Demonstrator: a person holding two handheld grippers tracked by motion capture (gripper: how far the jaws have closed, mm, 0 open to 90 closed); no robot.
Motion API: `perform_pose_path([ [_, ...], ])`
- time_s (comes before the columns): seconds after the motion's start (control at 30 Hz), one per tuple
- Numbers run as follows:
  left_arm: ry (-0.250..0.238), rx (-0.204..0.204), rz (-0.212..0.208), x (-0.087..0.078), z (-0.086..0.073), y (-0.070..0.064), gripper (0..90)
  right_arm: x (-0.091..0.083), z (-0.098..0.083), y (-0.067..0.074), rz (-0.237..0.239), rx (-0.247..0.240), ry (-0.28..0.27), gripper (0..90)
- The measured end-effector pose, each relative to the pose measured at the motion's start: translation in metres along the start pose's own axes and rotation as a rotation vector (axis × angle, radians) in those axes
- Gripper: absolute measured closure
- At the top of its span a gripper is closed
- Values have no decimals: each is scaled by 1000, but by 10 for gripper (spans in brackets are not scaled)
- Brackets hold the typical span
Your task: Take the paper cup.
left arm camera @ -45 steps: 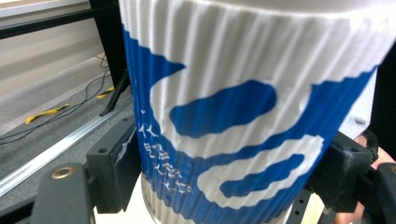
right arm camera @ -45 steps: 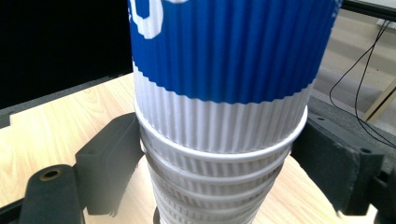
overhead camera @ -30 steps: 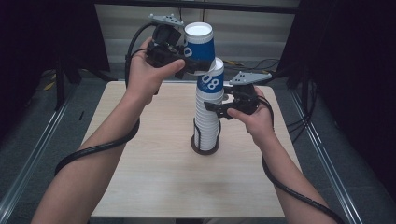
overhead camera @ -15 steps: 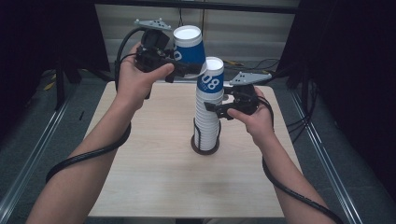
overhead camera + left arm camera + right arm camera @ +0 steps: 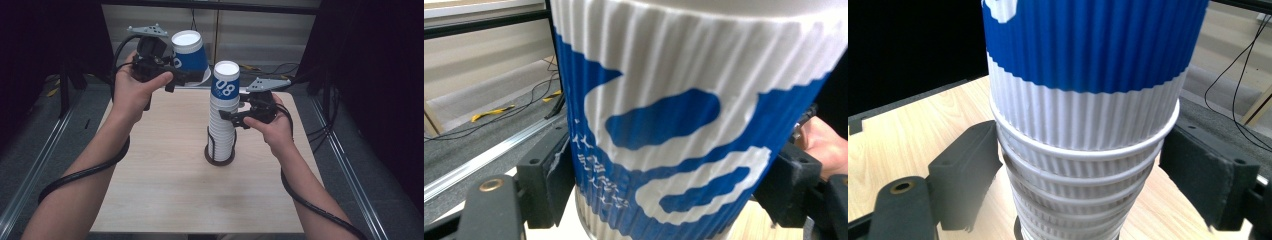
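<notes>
My left gripper (image 5: 192, 77) pinching one blue-white paper cup (image 5: 191, 56) upside down at upper left of frame, lifted free beyond the table's far edge (image 5: 165, 92), my right gripper (image 5: 227, 117) clamped on the cup stack (image 5: 223, 117) mid-frame, in its black holder (image 5: 219, 156), bare tabletop all around.

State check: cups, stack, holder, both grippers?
Lifted cup: upside down, off the stack, gripped in the left gripper, above the table's far edge.
Stack: upside-down cups nested, upright in the holder.
Holder: standing on the table.
Right gripper: jaws on either side of the stack; pad contact unclear.
</notes>
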State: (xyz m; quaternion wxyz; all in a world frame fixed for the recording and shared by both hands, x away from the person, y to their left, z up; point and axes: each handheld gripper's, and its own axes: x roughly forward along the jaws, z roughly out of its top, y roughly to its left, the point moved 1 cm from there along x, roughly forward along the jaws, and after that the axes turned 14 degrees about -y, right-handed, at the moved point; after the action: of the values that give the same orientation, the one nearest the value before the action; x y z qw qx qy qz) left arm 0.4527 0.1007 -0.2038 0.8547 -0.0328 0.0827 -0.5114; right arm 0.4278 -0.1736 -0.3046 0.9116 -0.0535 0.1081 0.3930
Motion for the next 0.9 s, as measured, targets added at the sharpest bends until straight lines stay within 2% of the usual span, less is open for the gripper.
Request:
perform_pose_path([
  [0.53,19,-23,8,-6,-31,10,214,0,-3,-1,2,30,-10,152],
  [0.77,33,-29,15,-7,-44,14,214,0,-5,0,9,22,-12,131],
  [0.9,43,-29,17,-9,-49,16,214,-1,-5,1,6,17,-31,124],
])
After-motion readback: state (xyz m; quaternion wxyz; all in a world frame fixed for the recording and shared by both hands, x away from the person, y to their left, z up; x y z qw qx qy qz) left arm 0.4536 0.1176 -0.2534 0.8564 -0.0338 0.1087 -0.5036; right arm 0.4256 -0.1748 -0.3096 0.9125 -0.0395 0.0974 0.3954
